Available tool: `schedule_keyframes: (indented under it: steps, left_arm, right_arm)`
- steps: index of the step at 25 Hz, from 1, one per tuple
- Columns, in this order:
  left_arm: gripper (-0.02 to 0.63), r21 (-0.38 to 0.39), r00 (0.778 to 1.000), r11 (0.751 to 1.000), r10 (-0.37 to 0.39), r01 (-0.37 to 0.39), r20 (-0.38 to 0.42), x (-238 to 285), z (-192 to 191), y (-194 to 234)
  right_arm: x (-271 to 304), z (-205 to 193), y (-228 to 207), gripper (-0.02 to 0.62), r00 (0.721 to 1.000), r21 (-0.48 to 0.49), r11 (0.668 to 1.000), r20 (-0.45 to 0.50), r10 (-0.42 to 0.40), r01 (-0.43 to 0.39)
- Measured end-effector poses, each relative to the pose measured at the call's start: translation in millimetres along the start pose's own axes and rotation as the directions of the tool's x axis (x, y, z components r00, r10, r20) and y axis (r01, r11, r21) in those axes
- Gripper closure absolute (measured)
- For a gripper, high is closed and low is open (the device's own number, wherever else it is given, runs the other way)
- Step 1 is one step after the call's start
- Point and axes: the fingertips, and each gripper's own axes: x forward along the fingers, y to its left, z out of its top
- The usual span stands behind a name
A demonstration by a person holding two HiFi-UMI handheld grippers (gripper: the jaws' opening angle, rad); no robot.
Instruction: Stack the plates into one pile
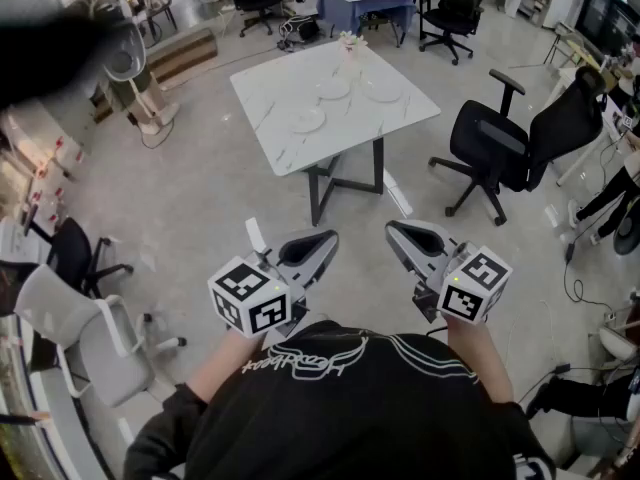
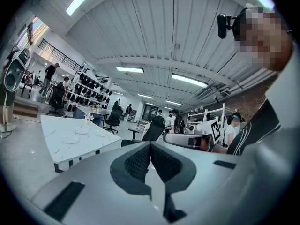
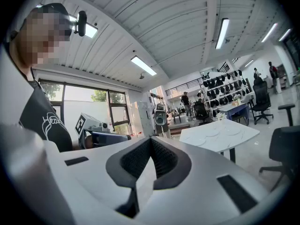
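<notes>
Fingers [image 2: 137, 162] on our left gripper [image 1: 322, 242] and right gripper [image 1: 398, 232] are pressing together on nothing, well away from the three round white plates [image 1: 308, 120] lying apart on the white marbled square bench [image 1: 270, 96], so we are needing to step closer and spread them first.

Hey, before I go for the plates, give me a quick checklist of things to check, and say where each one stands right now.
1. Left gripper empty: ok.
2. Right gripper empty: ok.
3. Jaws open for a plate: not ok, both shut.
4. Plates within reach: not ok, the table is well ahead.
5. Plates lying apart, none stacked yet: ok.
6. Vase apart from the plates: ok.
</notes>
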Motion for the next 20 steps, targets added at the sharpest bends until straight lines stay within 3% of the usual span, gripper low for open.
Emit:
schedule_keyframes:
  steps: [12, 20]
  left_arm:
    - [0.583, -0.013, 1.000, 1.000, -0.017, 0.017, -0.016, 19.1, 1.4, 4.2]
    - [0.581, -0.012, 1.000, 1.000, 0.027, -0.026, 0.007, 41.6, 4.6, 57.4]
  right_arm:
    - [3.4, 7.3, -22.3, 0.568, 0.999, 0.011, 0.999, 0.026, -0.042, 0.042]
    - [35.9, 6.5, -64.6, 0.566, 0.998, -0.001, 0.998, 0.029, -0.058, 0.058]
